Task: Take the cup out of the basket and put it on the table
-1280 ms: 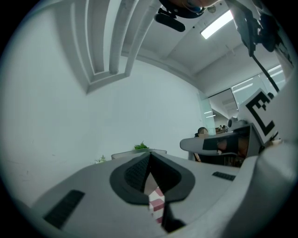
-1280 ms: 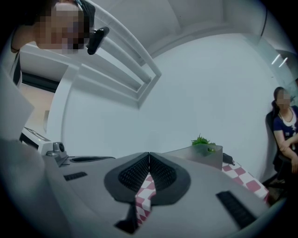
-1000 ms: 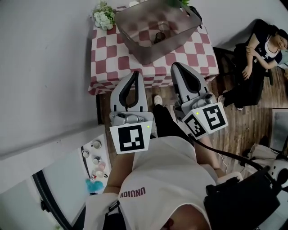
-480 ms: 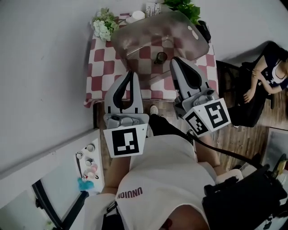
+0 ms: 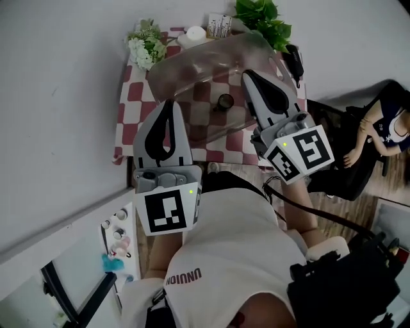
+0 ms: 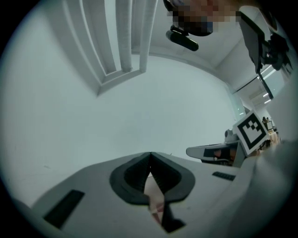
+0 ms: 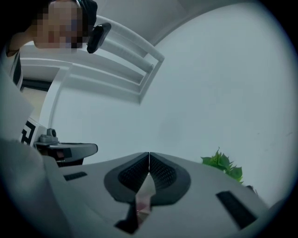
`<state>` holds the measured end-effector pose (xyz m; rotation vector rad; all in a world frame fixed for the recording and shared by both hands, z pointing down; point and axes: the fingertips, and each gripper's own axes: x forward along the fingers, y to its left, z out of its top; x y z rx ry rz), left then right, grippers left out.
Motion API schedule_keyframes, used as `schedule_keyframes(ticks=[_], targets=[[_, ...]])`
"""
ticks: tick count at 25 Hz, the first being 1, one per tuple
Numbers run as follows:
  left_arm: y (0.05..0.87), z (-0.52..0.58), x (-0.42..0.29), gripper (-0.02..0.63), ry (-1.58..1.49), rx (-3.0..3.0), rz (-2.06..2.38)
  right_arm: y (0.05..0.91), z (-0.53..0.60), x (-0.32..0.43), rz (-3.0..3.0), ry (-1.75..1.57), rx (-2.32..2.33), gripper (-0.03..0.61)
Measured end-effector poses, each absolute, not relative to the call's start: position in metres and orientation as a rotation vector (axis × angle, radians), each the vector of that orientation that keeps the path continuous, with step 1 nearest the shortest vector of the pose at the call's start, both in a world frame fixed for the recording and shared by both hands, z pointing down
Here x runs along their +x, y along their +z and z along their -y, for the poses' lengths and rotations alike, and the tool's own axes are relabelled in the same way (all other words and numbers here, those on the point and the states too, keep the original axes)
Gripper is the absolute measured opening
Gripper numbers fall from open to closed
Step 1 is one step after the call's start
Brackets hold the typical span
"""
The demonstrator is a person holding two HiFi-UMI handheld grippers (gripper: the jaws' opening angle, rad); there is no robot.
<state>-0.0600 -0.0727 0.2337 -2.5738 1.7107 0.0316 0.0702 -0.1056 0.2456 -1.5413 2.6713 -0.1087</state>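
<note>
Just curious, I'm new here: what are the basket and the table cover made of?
Basket: apparently smoky, glossy clear plastic; the checks show through its walls. Table cover: probably cloth or vinyl, matte, red-and-white checked, draping over the edge.

Table (image 5: 130, 106): stands against the wall, ahead of the person.
Basket (image 5: 176, 70): on the table, over its middle and right part.
Cup (image 5: 225, 101): inside the basket, on its floor, near the centre.
Flower bunch (image 5: 146, 46): far left corner of the table, beside the basket.
Round candle-like item (image 5: 194, 34) and small box (image 5: 220, 25): side by side behind the basket.
Leafy plant (image 5: 262, 16): far right corner.
Left gripper (image 5: 170, 104): over the table's near left part, before the basket.
Right gripper (image 5: 248, 74): over the basket's right side, right of the cup.
Seated person (image 5: 378, 128): right of the table, well apart.
</note>
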Motion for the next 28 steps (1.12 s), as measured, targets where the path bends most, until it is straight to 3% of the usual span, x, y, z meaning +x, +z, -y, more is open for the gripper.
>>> schedule_keyframes(ticks=[15, 28], targets=[[0.222, 0.134, -0.067, 0.012, 0.058, -2.614, -1.734, 0.280, 0.188, 0.063, -2.928, -0.156, -1.458, 0.018], [0.245, 0.166, -0.072, 0.014, 0.030, -2.657, -1.732, 0.368, 0.220, 0.055, -3.346, -0.262, -1.282, 0.020]])
